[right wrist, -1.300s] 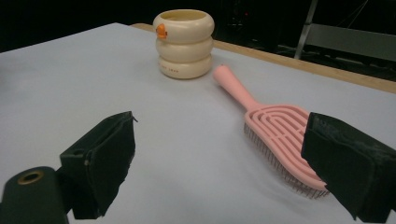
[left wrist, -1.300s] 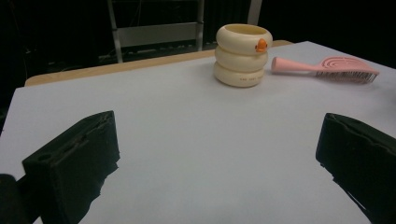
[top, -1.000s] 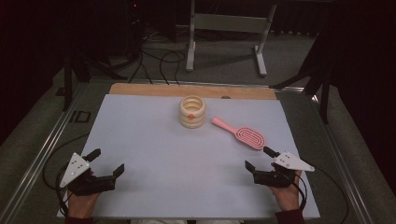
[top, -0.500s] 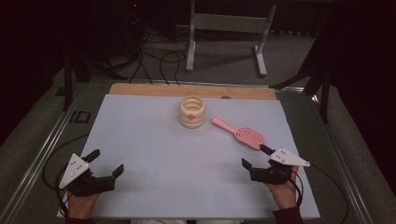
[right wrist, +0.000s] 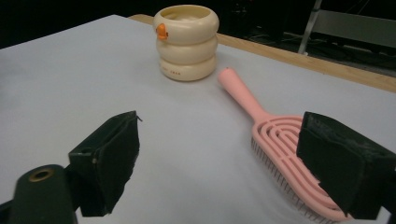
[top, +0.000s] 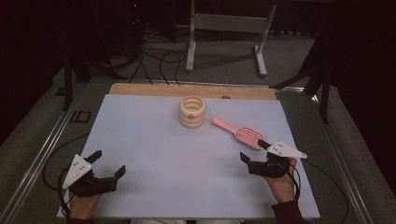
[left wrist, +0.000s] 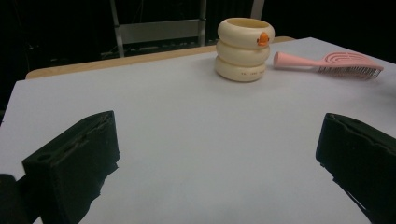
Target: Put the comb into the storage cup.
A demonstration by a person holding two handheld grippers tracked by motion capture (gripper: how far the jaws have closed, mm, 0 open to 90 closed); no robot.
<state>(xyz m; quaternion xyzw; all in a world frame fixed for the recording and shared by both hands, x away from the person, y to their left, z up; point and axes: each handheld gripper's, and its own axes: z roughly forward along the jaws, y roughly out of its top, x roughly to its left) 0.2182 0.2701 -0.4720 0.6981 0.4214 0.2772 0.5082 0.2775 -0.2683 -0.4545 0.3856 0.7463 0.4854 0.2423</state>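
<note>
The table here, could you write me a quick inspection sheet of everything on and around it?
Surface: white mat on a wooden board, flat and unmarked.
Job's things: pink hairbrush lying flat, bristles down, handle toward a cream ringed cup that stands upright; the two are apart.
Clutter: nothing seen.
Grippers: right gripper open, one jaw beside the brush head, holding nothing; left gripper open near the mat's front left corner.
Cables: one trails from each gripper; more lie on the floor behind the table.
Surroundings: grey metal stand on a dark floor.

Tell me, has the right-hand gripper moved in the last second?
Yes. The right gripper has crept forward, toward the head of the pink hairbrush, which has stayed put.
</note>
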